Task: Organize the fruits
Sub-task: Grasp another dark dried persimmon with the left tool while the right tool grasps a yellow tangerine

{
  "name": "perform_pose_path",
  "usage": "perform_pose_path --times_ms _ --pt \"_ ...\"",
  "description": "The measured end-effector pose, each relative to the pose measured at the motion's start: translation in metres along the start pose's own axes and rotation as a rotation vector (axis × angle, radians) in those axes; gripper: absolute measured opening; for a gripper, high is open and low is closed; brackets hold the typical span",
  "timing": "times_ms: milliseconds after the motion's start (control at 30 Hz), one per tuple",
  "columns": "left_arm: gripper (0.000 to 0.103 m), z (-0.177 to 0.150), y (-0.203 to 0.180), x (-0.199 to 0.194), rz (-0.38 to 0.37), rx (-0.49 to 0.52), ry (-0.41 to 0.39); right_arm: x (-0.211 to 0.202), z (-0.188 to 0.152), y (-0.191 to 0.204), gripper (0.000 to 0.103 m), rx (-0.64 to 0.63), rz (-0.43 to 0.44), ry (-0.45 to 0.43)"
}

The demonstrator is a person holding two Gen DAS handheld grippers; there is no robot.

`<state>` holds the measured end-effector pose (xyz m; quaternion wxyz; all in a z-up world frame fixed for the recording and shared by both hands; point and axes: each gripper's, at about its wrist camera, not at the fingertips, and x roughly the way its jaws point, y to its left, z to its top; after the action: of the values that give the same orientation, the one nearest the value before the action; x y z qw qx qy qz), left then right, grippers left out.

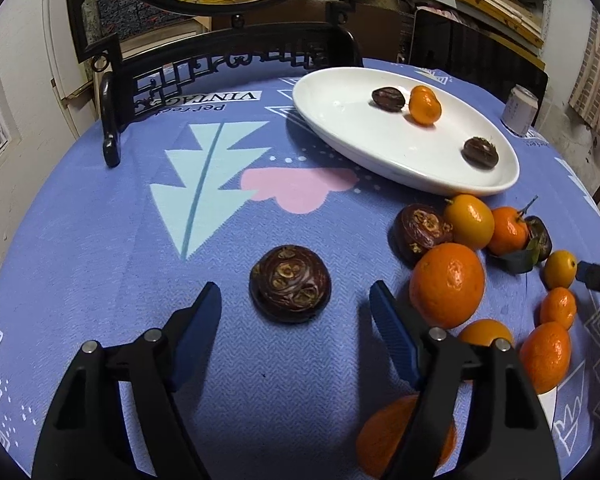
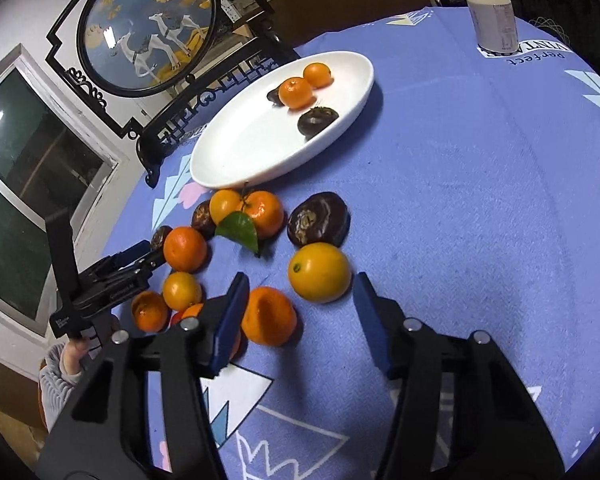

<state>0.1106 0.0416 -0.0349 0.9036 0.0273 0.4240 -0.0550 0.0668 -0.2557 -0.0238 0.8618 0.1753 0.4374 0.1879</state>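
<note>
Your worktop (image 2: 480, 208) wears a blue printed cloth; a drinks can (image 2: 493, 18) stands upright at its far edge (a framed round deer painting (image 2: 148, 24) behind).

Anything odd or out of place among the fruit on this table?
One orange by the right tongs looks caved in, with a deep dent in its side. A drink can stands at the far table edge, unrelated to the fruit. Nothing is spilled.

Tablecloth (image 1: 100, 240) print reads "perfect VINTAGE", upside down, far ahead of the left jaws by the black stand. Same "perfect VINTA…" print far ahead-right of the right jaws, under the can (image 2: 494, 18); can label too small to read.
</note>
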Motion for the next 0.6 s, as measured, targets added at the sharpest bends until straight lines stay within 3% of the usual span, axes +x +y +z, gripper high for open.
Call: perform_pose_path --times_ms 333,433,600 --pt "0.069 0.001 0.004 0.004 -0.012 -0.027 0.008 0.019 0.003 -0.002 0.055 0.014 -0.023 0.033" --pt "0.067 0.001 0.006 0.004 -0.014 -0.033 0.008 0.019 0.003 -0.002 0.049 0.010 -0.021 0.028" --pt "0.051 0.001 0.008 0.004 -0.006 -0.037 0.005 0.017 0.003 -0.002 0.041 0.013 -0.021 0.023"
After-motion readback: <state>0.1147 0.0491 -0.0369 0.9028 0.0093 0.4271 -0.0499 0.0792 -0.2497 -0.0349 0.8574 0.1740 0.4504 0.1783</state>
